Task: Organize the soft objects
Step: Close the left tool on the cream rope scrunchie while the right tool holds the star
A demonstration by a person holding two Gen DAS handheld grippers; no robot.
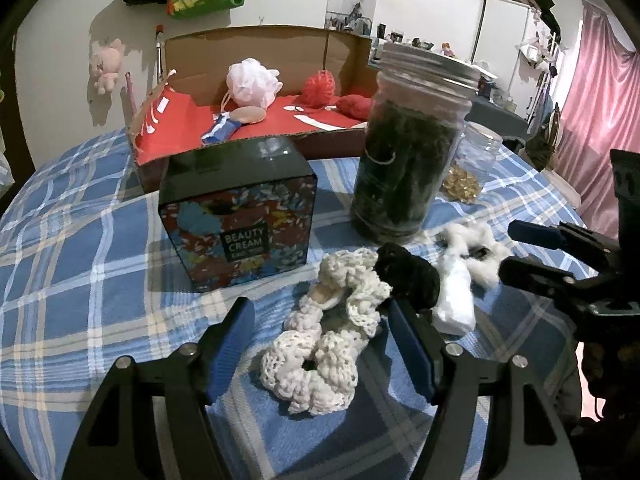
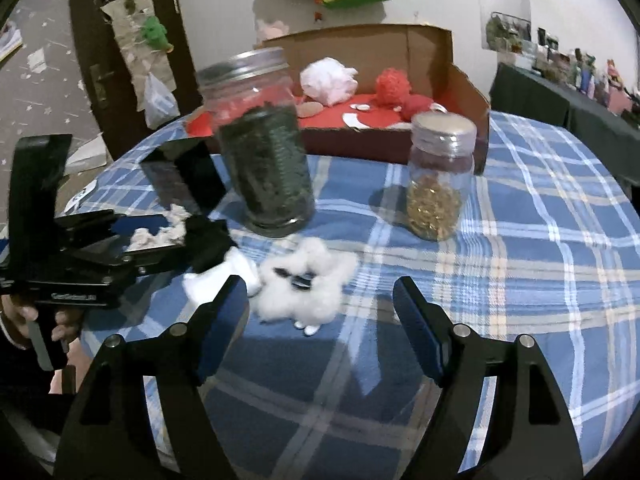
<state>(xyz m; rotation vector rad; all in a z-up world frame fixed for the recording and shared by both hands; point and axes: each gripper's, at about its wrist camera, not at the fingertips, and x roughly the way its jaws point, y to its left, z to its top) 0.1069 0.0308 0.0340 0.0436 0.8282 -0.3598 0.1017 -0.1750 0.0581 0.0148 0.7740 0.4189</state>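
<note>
Two white crochet scrunchies (image 1: pixel 320 352) lie on the blue plaid tablecloth, between the fingers of my left gripper (image 1: pixel 322 344). It is open, and the pads do not press on them. A black scrunchie (image 1: pixel 408 276) and a white cloth piece (image 1: pixel 456 300) lie just beyond. My right gripper (image 2: pixel 320 320) is open above the cloth, with a fluffy white piece (image 2: pixel 304 284) carrying a black clip just ahead of its fingertips. From the left wrist view the right gripper (image 1: pixel 516 252) enters from the right. The right wrist view shows the left gripper (image 2: pixel 160 236) around the white scrunchies.
An open cardboard box (image 1: pixel 256 128) with red lining stands at the back, holding a pale pink pouf (image 1: pixel 252 82) and a red pouf (image 1: pixel 318 86). A dark "Beauty Cream" box (image 1: pixel 236 220), a tall jar (image 1: pixel 408 152) of dark material and a small jar (image 2: pixel 438 184) of gold bits stand nearby.
</note>
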